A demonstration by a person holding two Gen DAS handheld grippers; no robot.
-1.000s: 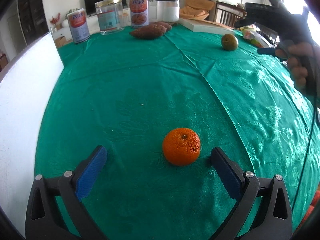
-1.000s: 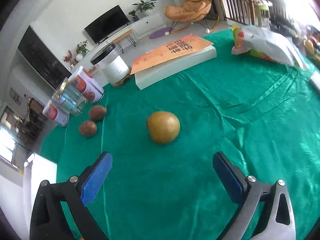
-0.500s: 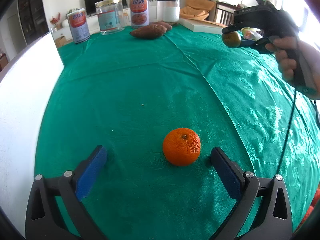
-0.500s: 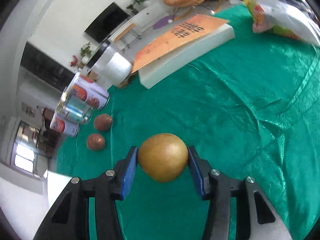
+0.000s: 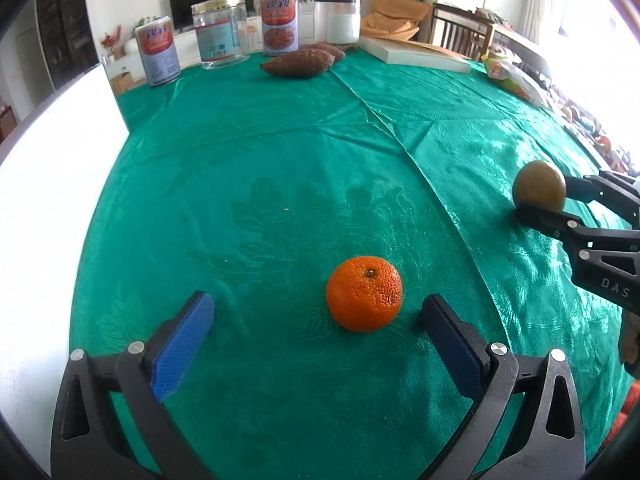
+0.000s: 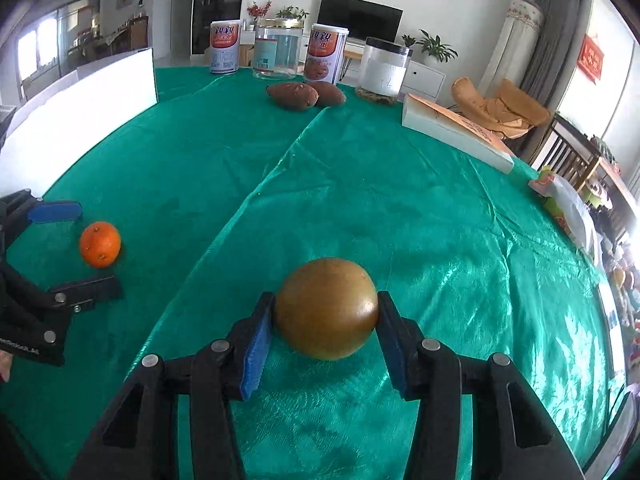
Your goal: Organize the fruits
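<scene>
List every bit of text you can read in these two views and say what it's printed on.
"DAS": white letters on the black body of the right gripper, cut off at the picture's edge.
"亲亲" (likely, stylised): red band of the two printed cans.
Clear jar label: too small.
Orange-covered book: blurred.
Red wall hanging: blurred.

One orange [image 5: 364, 299]; one brown fruit [image 6: 326, 308]; two sweet potatoes [image 5: 298, 63]; four jars [image 5: 218, 31]

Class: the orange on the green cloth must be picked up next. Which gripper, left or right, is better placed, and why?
Left. The left gripper is open with the orange lying between its pads, while the right gripper is already shut on the brown fruit.
</scene>
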